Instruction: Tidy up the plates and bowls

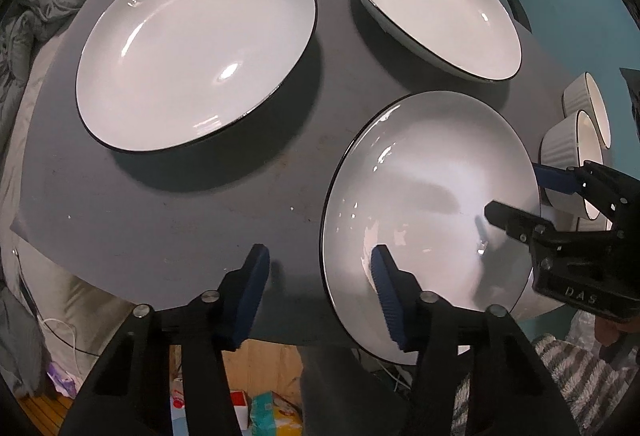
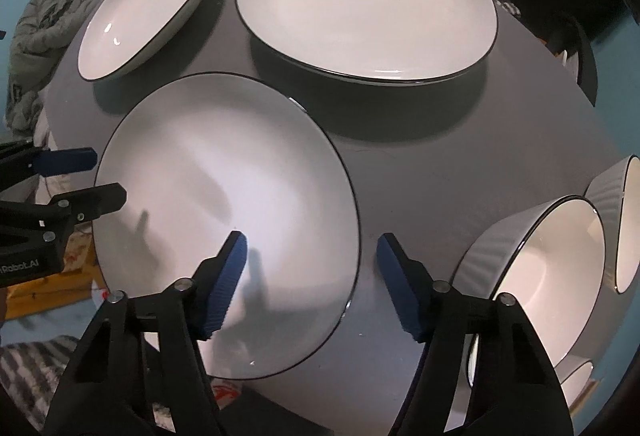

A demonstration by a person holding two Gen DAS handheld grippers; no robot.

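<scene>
Both grippers are spread and hold nothing: the left gripper (image 1: pixel 318 290) straddles the near plate's (image 1: pixel 428 220) left rim, the right gripper (image 2: pixel 310 286) its right rim. That plate overhangs the table (image 1: pixel 168 220) edge; a clumsy nudge could tip it off, or knock the bowls (image 2: pixel 536 276) just right.

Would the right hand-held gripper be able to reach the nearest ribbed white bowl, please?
Probably yes: the ribbed white bowl sits just right of the open right hand-held gripper, with only bare grey table between.

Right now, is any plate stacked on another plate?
No: in the right wrist view the three plates, near, far left and far right, each lie apart on the table.
</scene>
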